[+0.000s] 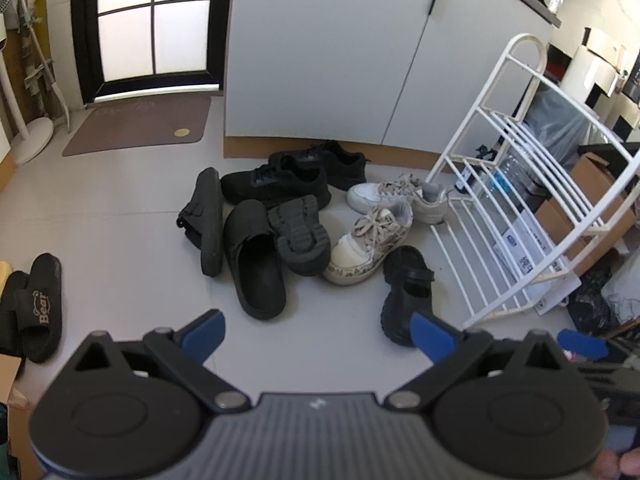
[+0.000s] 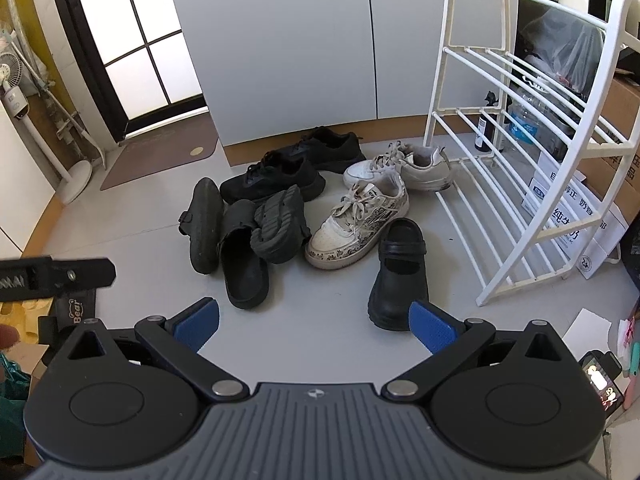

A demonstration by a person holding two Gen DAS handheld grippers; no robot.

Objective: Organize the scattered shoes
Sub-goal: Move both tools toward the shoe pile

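Several shoes lie in a heap on the grey floor. There are black sneakers [image 1: 280, 178] [image 2: 276, 176] at the back, white sneakers [image 1: 370, 246] [image 2: 356, 226] in the middle, black slides [image 1: 256, 258] [image 2: 240, 256] at the left, and an overturned black shoe [image 1: 298, 236] [image 2: 278, 226]. A black strap shoe [image 1: 406, 288] [image 2: 398, 270] lies nearest, beside a white shoe rack [image 1: 516, 200] [image 2: 520, 152]. My left gripper [image 1: 316, 334] and my right gripper [image 2: 316, 322] hover open above the floor in front of the heap, holding nothing.
A black "Bear" slipper [image 1: 38, 308] lies at the far left. White cabinet doors [image 1: 320, 52] stand behind the heap, with a doormat [image 1: 138, 124] and glass door further left. Cardboard boxes [image 1: 592, 196] and bottles sit behind the rack. A fan stand [image 2: 76, 184] is at the left.
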